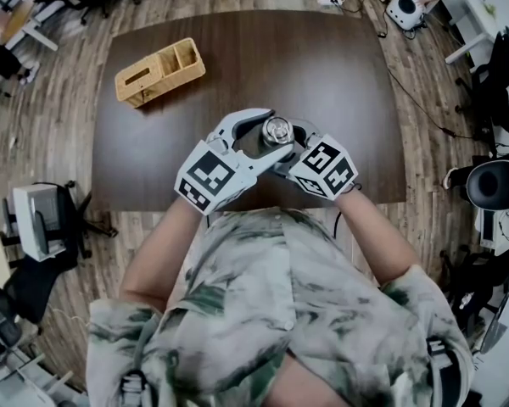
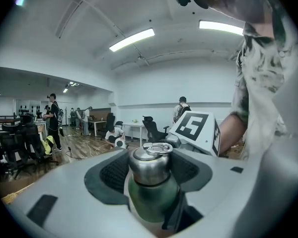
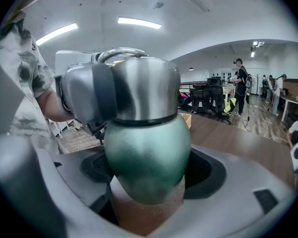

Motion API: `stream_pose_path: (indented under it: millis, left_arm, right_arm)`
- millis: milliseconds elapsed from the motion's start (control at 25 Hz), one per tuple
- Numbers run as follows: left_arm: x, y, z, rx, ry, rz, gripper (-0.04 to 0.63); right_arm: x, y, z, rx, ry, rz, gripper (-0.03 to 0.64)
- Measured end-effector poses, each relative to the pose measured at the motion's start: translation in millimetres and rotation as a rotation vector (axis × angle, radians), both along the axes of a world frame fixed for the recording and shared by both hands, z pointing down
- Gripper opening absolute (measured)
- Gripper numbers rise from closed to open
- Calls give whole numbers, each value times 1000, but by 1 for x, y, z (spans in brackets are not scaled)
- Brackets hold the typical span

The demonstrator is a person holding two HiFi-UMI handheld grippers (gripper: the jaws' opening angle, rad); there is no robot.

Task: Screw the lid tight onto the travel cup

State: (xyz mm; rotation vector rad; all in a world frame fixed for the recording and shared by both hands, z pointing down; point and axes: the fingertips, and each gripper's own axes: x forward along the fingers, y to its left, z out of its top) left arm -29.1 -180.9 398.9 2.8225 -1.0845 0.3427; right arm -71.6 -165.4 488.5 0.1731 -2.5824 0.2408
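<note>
Over the dark table (image 1: 237,66) forearms (image 1: 157,253) converge: left tool (image 1: 267,134) clamps lid (image 2: 149,166), right tool (image 1: 290,151) clamps travel cup (image 3: 146,157).

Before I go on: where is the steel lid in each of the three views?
Head view: lid just above picture centre, seen from above.
Left gripper view: lower centre, between the left gripper jaws.
Right gripper view: upper centre, large, ring handle on top.
Shared landmark: the green cup sits directly under the lid in both gripper views.

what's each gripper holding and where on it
The left gripper clamps the steel lid; the right gripper clamps the cup by its green body.
</note>
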Motion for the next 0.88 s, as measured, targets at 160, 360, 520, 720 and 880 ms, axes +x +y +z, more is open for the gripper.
stream_pose_path:
  millis: [160,360,520,720,880]
  left_arm:
    - [1,-1,4,-9,-10,-19,267]
    - [-4,-1,5,-12,-4,-32,267]
    - [-9,0,-1,-2,14,-45,267]
    - [-21,-1,-14,16,71,-93,267]
    - [-42,-5,-12,8,87,-160,267]
  right_arm:
    - [3,-1,4,-3,-3,4,400]
    - [4,-3,13,-8,3,14,400]
    - [6,-5,17,-17,5,25,400]
    - [13,-7,21,-20,13,36,400]
    - [19,-8,23,-28,9,45,400]
